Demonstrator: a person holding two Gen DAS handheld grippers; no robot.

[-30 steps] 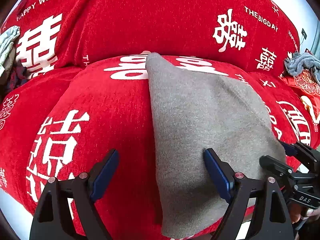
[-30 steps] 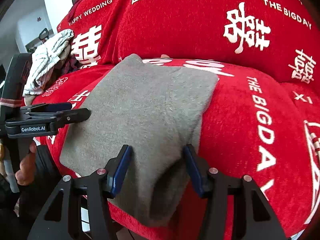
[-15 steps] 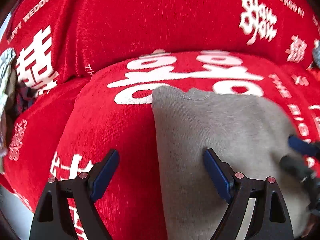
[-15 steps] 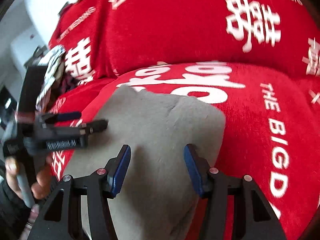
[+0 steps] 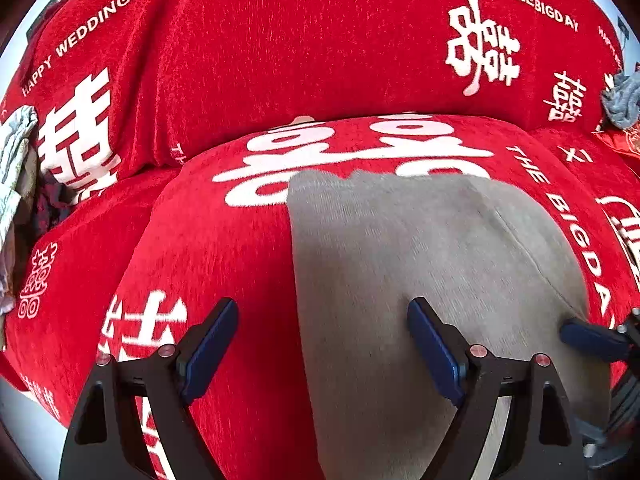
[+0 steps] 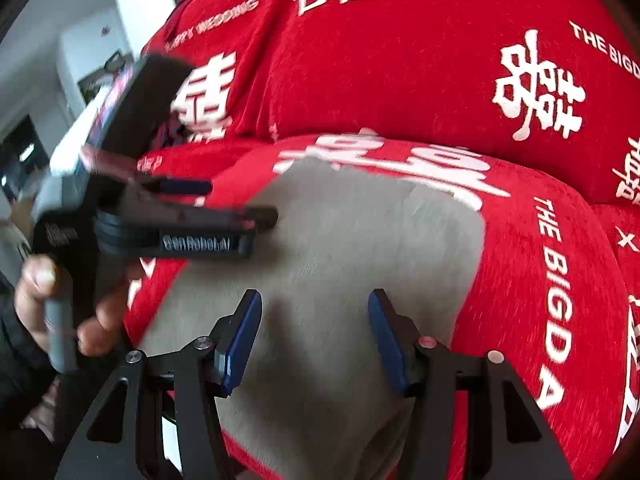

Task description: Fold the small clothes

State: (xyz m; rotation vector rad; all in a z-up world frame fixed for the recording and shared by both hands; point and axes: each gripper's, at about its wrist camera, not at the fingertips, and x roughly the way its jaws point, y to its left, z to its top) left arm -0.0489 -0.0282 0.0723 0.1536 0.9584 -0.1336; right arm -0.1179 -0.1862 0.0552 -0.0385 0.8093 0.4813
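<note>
A grey knitted garment [image 5: 420, 280] lies folded on the red sofa seat cushion [image 5: 208, 248]; it also shows in the right wrist view [image 6: 340, 264]. My left gripper [image 5: 320, 344] is open, its jaws straddling the garment's left edge, just above the cloth. My right gripper [image 6: 314, 336] is open above the garment's near part. The right gripper's blue fingertip [image 5: 588, 338] shows at the right edge of the left wrist view. The left gripper's body [image 6: 192, 232], held in a hand, shows at left in the right wrist view.
The red sofa cover [image 5: 320, 60] with white lettering rises as a backrest behind the seat. A pale cloth pile [image 5: 14, 184] lies at far left. A grey-blue cloth [image 5: 622, 100] lies at far right.
Both grippers moved forward over the garment. The garment's far end now lies shorter and closer, with its top edge folded over. Both grippers stayed open.
</note>
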